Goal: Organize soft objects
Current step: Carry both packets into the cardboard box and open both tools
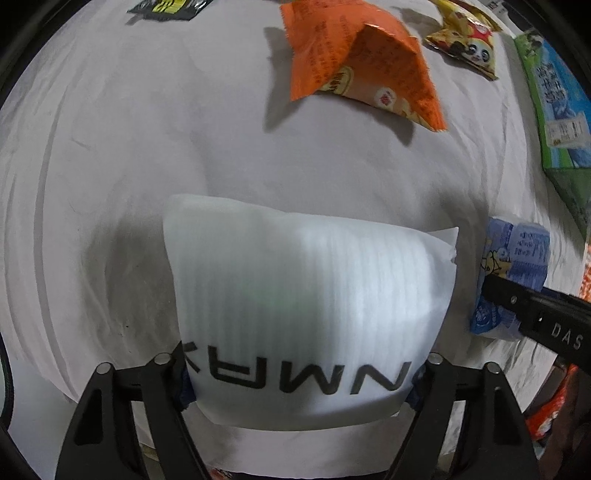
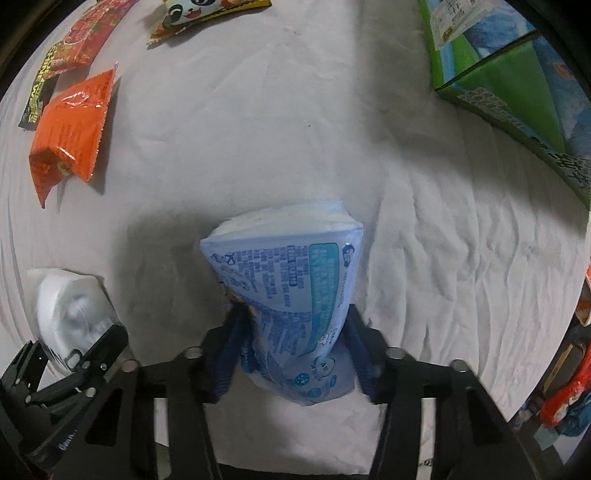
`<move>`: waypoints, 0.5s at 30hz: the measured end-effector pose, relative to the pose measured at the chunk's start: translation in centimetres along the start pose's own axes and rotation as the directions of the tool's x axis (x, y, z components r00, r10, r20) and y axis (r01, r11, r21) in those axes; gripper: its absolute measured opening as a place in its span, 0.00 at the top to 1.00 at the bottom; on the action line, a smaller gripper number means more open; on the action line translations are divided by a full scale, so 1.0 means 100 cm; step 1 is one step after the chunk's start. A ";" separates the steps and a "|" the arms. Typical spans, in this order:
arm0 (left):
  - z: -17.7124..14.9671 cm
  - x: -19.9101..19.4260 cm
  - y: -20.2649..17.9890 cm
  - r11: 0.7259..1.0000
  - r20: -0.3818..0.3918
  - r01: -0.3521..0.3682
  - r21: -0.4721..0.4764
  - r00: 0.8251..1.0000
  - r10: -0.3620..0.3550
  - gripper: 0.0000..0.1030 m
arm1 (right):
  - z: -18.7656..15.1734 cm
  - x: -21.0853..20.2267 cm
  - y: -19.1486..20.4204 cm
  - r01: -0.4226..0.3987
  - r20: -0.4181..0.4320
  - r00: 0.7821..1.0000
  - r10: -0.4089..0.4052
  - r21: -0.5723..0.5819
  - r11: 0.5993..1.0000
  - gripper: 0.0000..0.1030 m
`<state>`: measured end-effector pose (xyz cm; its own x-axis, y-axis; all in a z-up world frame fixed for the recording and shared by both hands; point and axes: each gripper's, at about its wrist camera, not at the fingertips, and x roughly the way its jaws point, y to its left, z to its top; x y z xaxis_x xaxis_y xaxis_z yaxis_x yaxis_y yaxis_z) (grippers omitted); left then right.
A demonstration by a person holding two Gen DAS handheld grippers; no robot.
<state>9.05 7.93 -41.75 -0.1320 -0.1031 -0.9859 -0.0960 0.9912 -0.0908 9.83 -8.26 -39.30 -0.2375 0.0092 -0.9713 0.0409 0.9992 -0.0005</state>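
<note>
My left gripper (image 1: 299, 384) is shut on a white foam pouch (image 1: 306, 295) with black letters, held above the white cloth. My right gripper (image 2: 295, 350) is shut on a light blue tissue pack (image 2: 291, 295), squeezed at its waist, also above the cloth. The tissue pack shows in the left wrist view (image 1: 513, 266) at the right, with the right gripper's finger (image 1: 535, 310) across it. The foam pouch shows in the right wrist view (image 2: 70, 310) at the lower left, in the left gripper (image 2: 85, 362).
On the white cloth (image 1: 110, 147) lie an orange snack bag (image 1: 354, 62), a yellow panda snack bag (image 1: 465, 37) and a black packet (image 1: 166, 7). A green and blue carton (image 2: 517, 74) stands at the right. A red packet (image 2: 88, 33) lies far left.
</note>
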 end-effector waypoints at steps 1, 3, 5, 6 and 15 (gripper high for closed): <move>-0.004 -0.003 -0.005 1.000 0.006 -0.006 0.008 1.000 0.006 0.27 | -0.001 -0.004 0.003 0.004 0.001 1.000 -0.004 -0.002 1.000 0.56; -0.011 -0.008 -0.014 1.000 0.017 -0.014 0.021 1.000 0.013 0.29 | 0.000 -0.008 0.008 0.009 0.002 1.000 -0.009 -0.005 1.000 0.59; -0.017 -0.011 -0.016 1.000 0.029 -0.020 0.022 0.999 0.020 0.30 | -0.005 -0.012 0.017 0.008 0.010 1.000 -0.008 -0.003 1.000 0.62; -0.019 -0.012 -0.018 1.000 0.034 -0.020 0.021 0.999 0.019 0.30 | -0.010 -0.018 0.019 0.004 0.014 1.000 -0.004 -0.001 1.000 0.62; -0.045 -0.060 -0.042 0.998 0.128 0.007 0.065 0.992 -0.015 0.30 | -0.067 -0.098 0.003 -0.069 0.118 0.991 0.066 0.016 0.998 0.63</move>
<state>5.84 3.98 -34.82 -0.0035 -0.1069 -0.9943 -0.0325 0.9938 -0.1068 5.63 -7.82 -28.23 -0.1176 0.0705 -0.9906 0.0730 0.9954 0.0621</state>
